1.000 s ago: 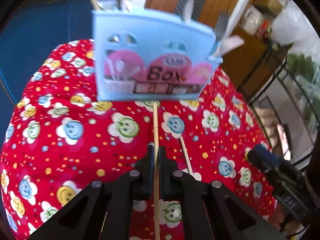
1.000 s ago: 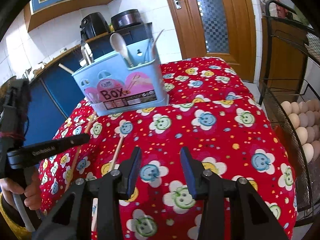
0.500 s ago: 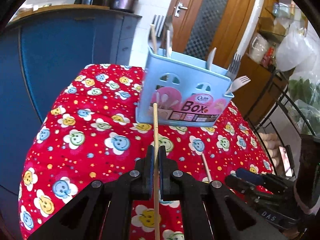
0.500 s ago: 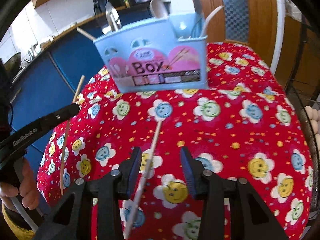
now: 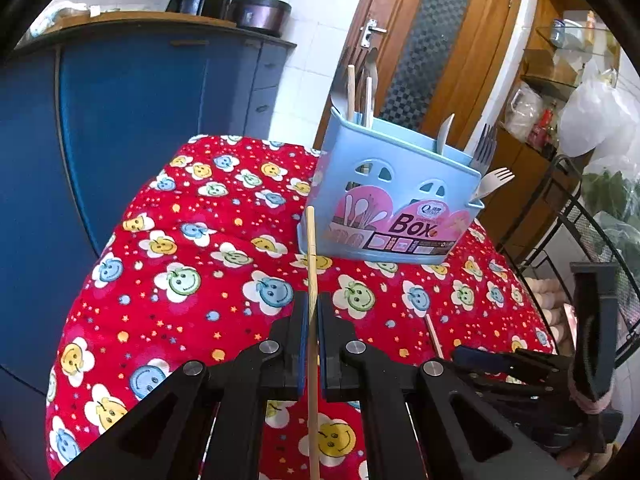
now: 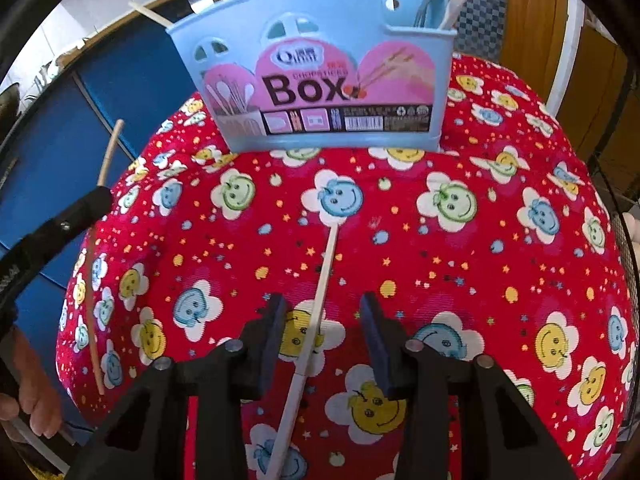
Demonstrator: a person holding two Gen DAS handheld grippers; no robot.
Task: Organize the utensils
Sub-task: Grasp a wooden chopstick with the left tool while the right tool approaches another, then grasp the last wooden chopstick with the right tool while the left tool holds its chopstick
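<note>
Now left tongs [image 5: 313, 304] clamping chopstick [image 5: 311, 256], second chopstick [image 6: 320, 292] between parted right tongs [image 6: 322, 312]

Red smiley-flower tablecloth [image 6: 440, 264], pale blue utensil box [image 6: 400, 40] with pink label.

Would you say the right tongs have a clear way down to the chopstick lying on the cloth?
Probably yes: the right tongs are open, straddling the chopstick from above, and nothing lies between them.
</note>
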